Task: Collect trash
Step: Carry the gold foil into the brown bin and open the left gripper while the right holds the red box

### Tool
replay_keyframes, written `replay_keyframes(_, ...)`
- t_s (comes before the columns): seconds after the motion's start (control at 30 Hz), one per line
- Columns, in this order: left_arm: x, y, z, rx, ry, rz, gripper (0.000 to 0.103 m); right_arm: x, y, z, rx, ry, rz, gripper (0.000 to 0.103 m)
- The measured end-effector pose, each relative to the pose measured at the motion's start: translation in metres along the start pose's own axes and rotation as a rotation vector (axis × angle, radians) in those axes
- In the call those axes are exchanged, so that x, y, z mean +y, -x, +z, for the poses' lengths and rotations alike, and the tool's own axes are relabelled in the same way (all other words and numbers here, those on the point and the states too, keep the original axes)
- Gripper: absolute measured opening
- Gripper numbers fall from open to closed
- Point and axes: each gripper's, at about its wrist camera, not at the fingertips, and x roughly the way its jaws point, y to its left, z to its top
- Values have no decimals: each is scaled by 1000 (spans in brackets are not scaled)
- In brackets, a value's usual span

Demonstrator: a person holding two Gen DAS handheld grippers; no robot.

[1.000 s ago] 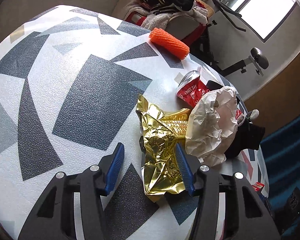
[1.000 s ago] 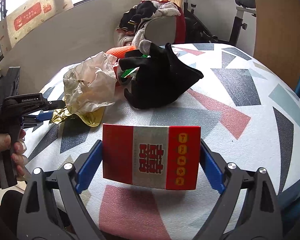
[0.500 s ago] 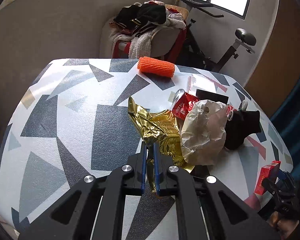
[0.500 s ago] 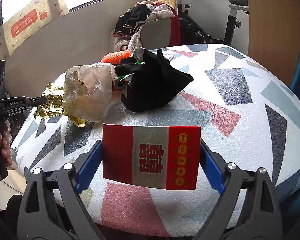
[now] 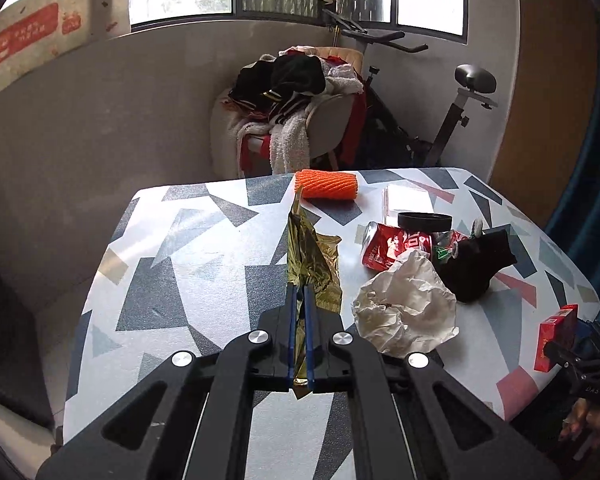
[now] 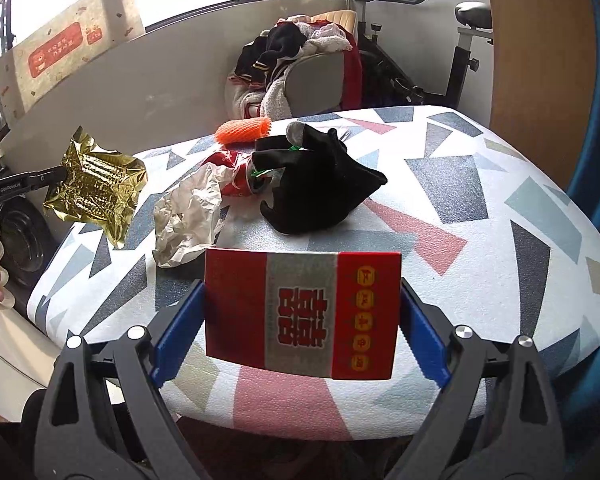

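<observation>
Red box (image 6: pixel 302 314) marked 囍 fills right gripper (image 6: pixel 300 312); left gripper (image 5: pixel 299 300) pinches gold foil (image 5: pixel 312 264).

We see a table (image 5: pixel 188 264) in a geometric-patterned cover, bearing an orange foam net (image 5: pixel 326 184), crushed red can (image 5: pixel 396 244), crumpled white paper (image 5: pixel 406 308) and black glove (image 5: pixel 476 264).

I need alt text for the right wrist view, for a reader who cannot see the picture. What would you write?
The right hand-held gripper holds a red and silver box above a table with a geometric pattern. Behind it lie a black glove, crumpled white paper, a crushed red can and orange foam netting. At left, the left hand-held gripper lifts gold foil.
</observation>
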Motion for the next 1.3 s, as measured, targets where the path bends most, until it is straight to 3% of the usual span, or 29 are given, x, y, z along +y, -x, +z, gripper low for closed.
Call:
replay_keyframes(0.17, -1, 11, -4, 21, -25, -27, 4, 1, 4, 2, 2, -7, 1, 90)
replay_keyframes(0.33, -11, 27, -21, 42, 0, -126, 4, 2, 14, 1, -6, -12, 6, 90)
replay_keyframes(0.8, -71, 92, -112, 86, -73, -356, 4, -2, 62, -28, -28, -19, 5, 90)
replay_keyframes(1.2, -116, 74, -179, 211, -100, -494, 5, 1, 70, -55, 5, -14, -9, 90)
replay_keyframes(1.27, -121, 66, -185, 238, -89, -524, 14, 2, 69, -57, 10, -10, -10, 90)
replay_keyframes(1.3, -122, 63, -186, 238, -82, -527, 38, 3, 69, -58, 13, -6, -9, 90)
